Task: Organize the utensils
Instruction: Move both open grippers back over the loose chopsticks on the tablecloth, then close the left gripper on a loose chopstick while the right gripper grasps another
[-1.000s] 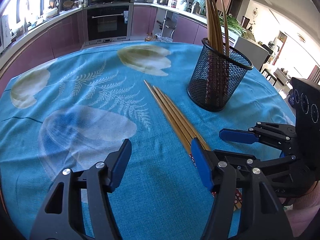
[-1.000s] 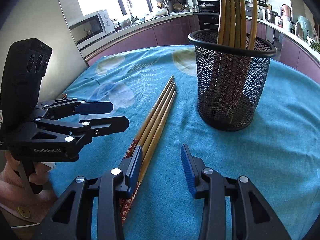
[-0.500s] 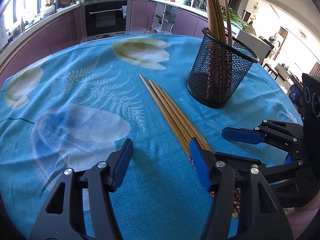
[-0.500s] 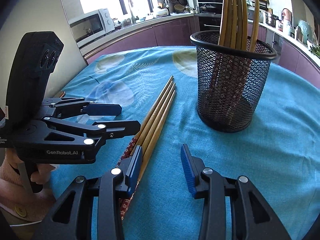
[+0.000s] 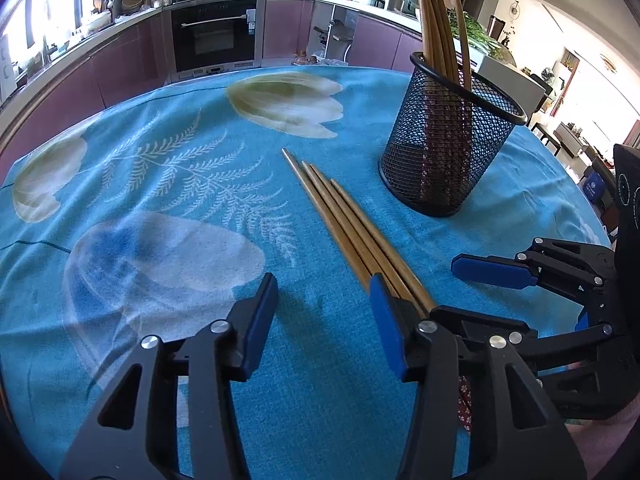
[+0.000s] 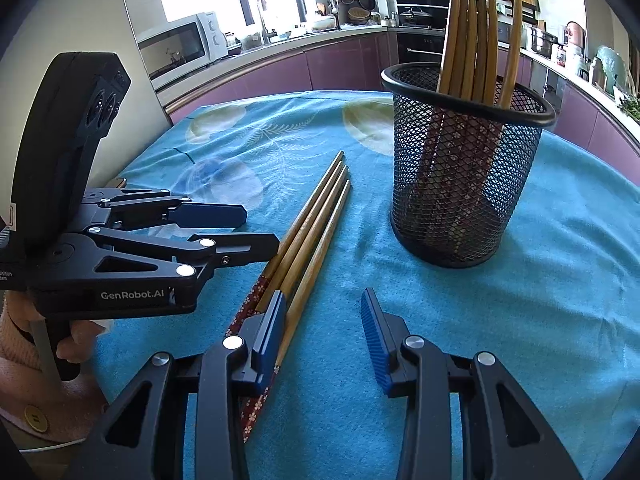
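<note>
Several loose wooden chopsticks (image 5: 348,228) with red patterned ends lie side by side on the blue cloth. A black mesh holder (image 5: 444,148) behind them to the right has more chopsticks (image 6: 472,40) standing in it. My left gripper (image 5: 322,300) hovers low over the near ends. Its jaws are closing with only cloth between them, and the bundle runs under its right finger. My right gripper (image 6: 323,308) is open at the same ends. Its left finger (image 6: 272,320) covers the bundle, and the outermost chopstick (image 6: 316,264) lies just inside that finger.
The round table's cloth (image 5: 160,200) is printed with pale flowers and ferns. A hand in a pink sleeve (image 6: 76,344) holds the left gripper's handle. Kitchen counters, an oven and a microwave stand behind the table.
The left gripper's jaws have narrowed, and it has edged forward until its fingertip reaches the chopstick bundle. The right gripper has stayed where it was.
</note>
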The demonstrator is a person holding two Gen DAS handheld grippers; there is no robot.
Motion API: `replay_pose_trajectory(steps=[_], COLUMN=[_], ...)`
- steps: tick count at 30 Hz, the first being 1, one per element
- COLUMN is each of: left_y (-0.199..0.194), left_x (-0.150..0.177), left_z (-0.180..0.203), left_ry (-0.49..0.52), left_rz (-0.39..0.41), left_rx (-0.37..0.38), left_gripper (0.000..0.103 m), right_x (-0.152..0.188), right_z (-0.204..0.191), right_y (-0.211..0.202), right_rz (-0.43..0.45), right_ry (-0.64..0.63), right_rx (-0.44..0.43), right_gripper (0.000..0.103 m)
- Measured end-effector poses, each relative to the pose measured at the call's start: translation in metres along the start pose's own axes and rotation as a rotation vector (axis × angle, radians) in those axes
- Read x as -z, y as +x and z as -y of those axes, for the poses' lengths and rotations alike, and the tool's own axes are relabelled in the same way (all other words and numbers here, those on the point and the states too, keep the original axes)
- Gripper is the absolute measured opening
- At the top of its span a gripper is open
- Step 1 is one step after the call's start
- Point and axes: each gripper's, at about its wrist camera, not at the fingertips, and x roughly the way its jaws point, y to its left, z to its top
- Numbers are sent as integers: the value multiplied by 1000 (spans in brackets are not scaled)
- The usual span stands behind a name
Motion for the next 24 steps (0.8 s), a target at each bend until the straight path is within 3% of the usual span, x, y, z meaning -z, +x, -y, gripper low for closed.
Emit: replay_pose_trajectory(steps=[12, 19, 24], left_y=[3, 6, 3], left_x=[-1, -5, -7], left_z=[2, -2, -6], left_ry=[5, 7, -14], left_rz=[1, -15, 3], left_rx=[20, -1, 18], left_gripper=[48, 31, 33], right_x=[-1, -2, -4], right_z=[1, 2, 3], right_y=[3, 5, 6], right_rz=[-7, -9, -8], right_ry=[-2, 5, 11], right_rx=[7, 13, 13], right_gripper=[35, 30, 30])
